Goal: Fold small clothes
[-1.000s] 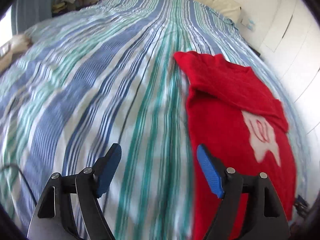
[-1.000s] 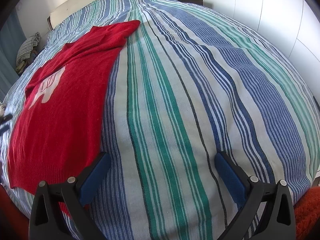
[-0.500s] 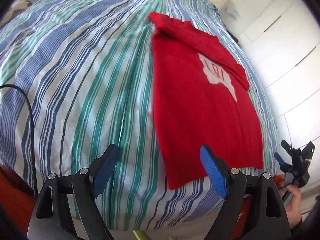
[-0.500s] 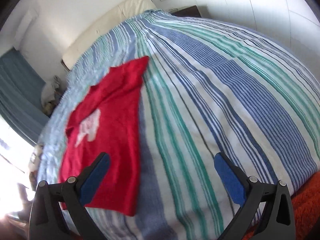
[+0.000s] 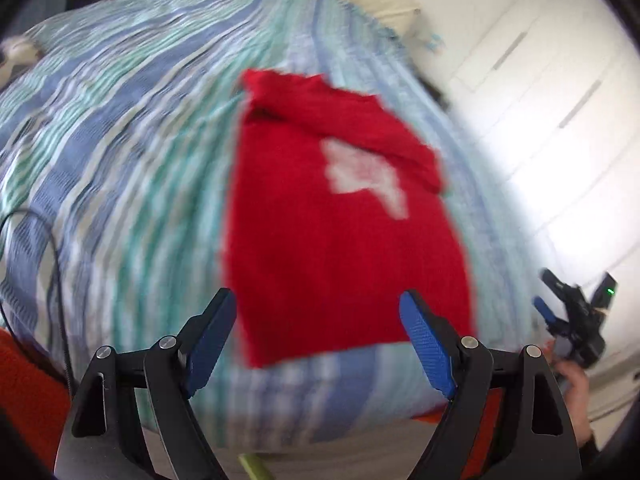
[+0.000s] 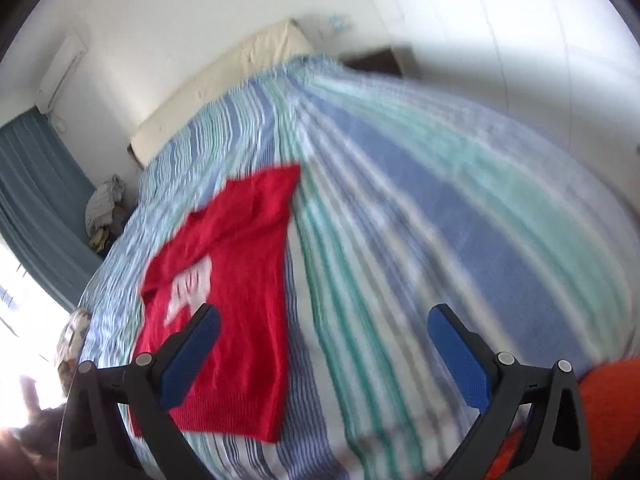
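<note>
A red knitted sweater (image 5: 340, 220) with a white motif lies flat on the striped bedspread (image 5: 120, 140), its top part folded over. My left gripper (image 5: 320, 336) hangs open above its near hem, nothing between the blue pads. In the right wrist view the same sweater (image 6: 240, 280) lies at the left, and my right gripper (image 6: 324, 352) stands open above the bedspread (image 6: 440, 220), its left fingertip (image 6: 192, 344) over the sweater's edge. The right gripper (image 5: 568, 316) also shows at the far right of the left wrist view, held in a hand. Both views are blurred.
A cream headboard (image 6: 224, 80) and white walls stand beyond the bed. Blue curtains (image 6: 36, 192) and a pile of things (image 6: 104, 212) are at the left. An orange rug (image 6: 608, 412) lies by the bed's foot. A black cable (image 5: 56, 264) runs over the bedspread's left edge.
Both grippers have pulled back and risen away from the bed, so the whole sweater and the bed's foot edge now show. Both stay open and hold nothing.
</note>
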